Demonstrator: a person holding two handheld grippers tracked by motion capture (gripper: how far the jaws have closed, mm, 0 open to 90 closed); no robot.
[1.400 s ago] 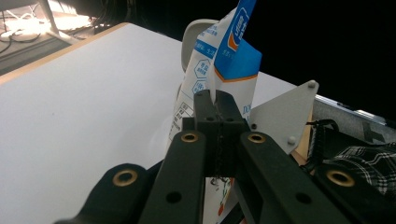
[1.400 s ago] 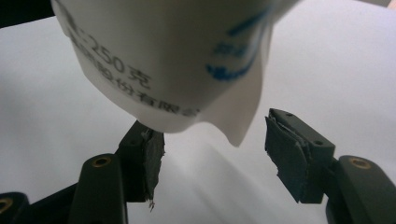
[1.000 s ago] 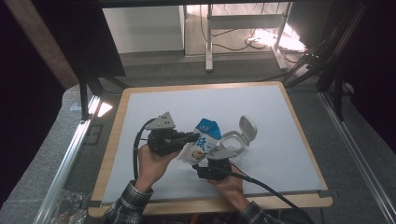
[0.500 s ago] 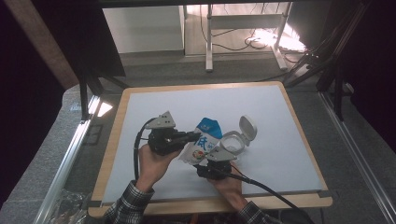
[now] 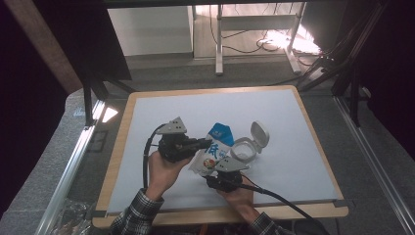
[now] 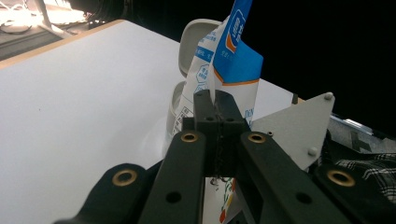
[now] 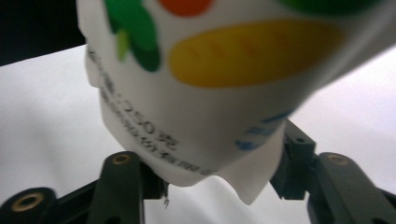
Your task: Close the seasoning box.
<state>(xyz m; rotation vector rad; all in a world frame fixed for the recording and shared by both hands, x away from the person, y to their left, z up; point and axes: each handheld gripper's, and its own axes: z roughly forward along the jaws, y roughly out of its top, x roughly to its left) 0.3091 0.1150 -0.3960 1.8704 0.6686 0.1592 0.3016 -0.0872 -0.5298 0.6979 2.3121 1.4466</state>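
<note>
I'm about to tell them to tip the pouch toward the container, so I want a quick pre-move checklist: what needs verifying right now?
1. Left gripper clamped on pouch edge: ok.
2. Right gripper gripping pouch bottom: jaws have just been closing around it, firm hold cannot tell.
3. Container lid flipped open: ok.
4. Container upright on table: ok.
5. Pouch top opened for pouring: cannot tell.

Hidden and cut off
Pouch [image 7: 224, 88] blurred, top past the frame edge, covering right gripper [image 7: 219, 179] pads; container [image 6: 180, 100] half behind pouch; small print illegible
</note>
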